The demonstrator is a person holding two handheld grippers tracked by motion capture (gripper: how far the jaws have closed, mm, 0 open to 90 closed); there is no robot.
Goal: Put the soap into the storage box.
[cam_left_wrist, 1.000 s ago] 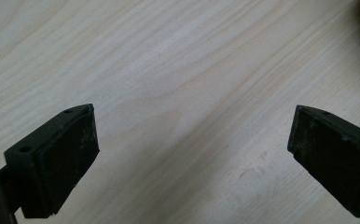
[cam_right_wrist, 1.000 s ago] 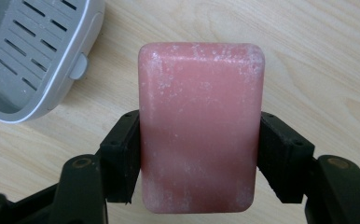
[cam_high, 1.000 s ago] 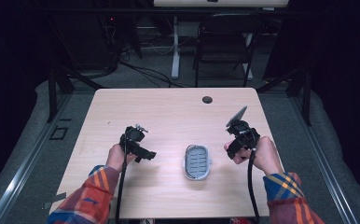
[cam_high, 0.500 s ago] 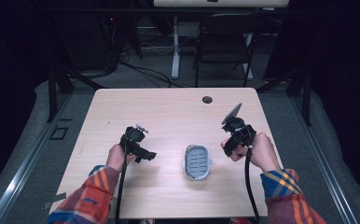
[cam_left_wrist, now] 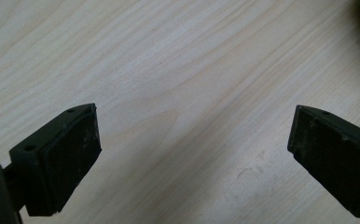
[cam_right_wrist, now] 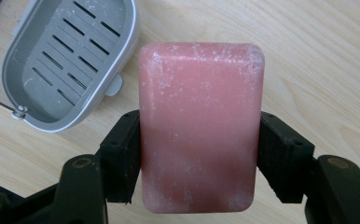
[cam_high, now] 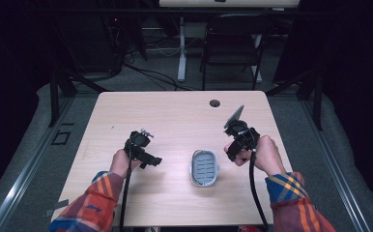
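Tongs on the right (cam_right_wrist: 197, 154) are clamped on the pink soap bar (cam_right_wrist: 199, 126), held above the tabletop (cam_high: 175, 116) w/ the gray soap dish (cam_right_wrist: 71, 56) at 10 o'clock. Pickup looks done, drop-in still left imo. Bar's long axis runs 12-to-6. Left tongs (cam_left_wrist: 192, 158) sit apart, nothing btwn.

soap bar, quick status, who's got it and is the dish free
Right gripper shut on pink soap bar, up off the table. Left gripper open, nothing between. Soap dish empty, nothing in the way.
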